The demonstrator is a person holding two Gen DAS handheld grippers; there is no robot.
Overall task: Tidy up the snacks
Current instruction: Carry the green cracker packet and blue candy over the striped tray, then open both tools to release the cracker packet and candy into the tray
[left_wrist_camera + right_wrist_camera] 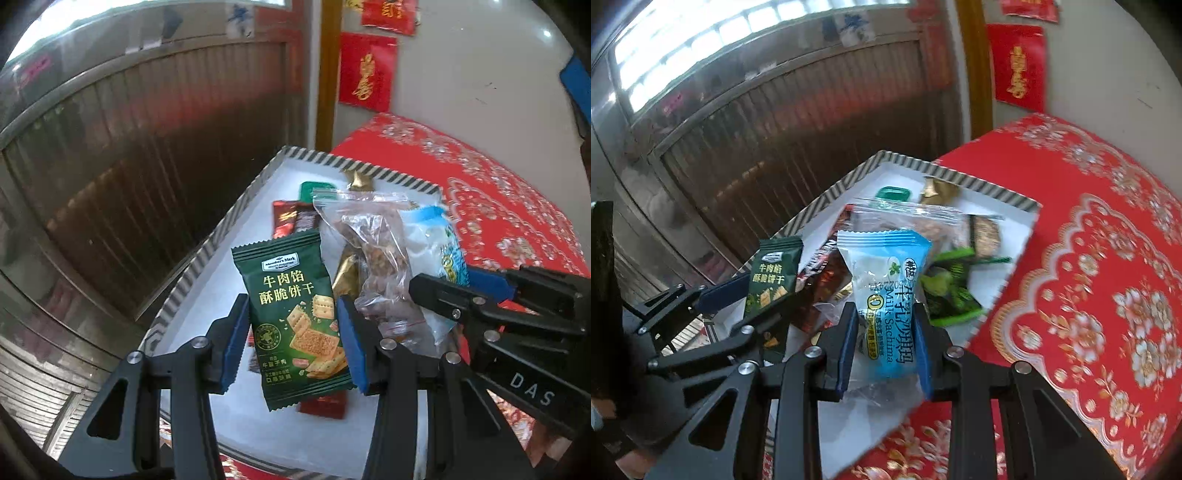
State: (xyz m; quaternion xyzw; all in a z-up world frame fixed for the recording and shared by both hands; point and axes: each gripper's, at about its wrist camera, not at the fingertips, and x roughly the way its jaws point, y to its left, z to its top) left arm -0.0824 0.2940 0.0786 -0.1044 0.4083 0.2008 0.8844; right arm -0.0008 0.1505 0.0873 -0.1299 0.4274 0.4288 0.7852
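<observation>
Above the striped-rim tray [207, 254], your left gripper [293, 341] pinches a dark green beef cracker packet [295, 321] upright between its blue pads. Just beside it, your right gripper [884, 349] clamps a blue-and-white Milk Sachima packet [886, 291]. Below both, a clear zip bag [373, 254] and other wrapped snacks lie in the tray on the red floral cloth [1108, 295].

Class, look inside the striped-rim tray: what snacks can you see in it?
The tray holds a clear zip bag, a green packet, gold wrappers and red-brown sachets. Whatever lies beneath the bag is covered.
</observation>
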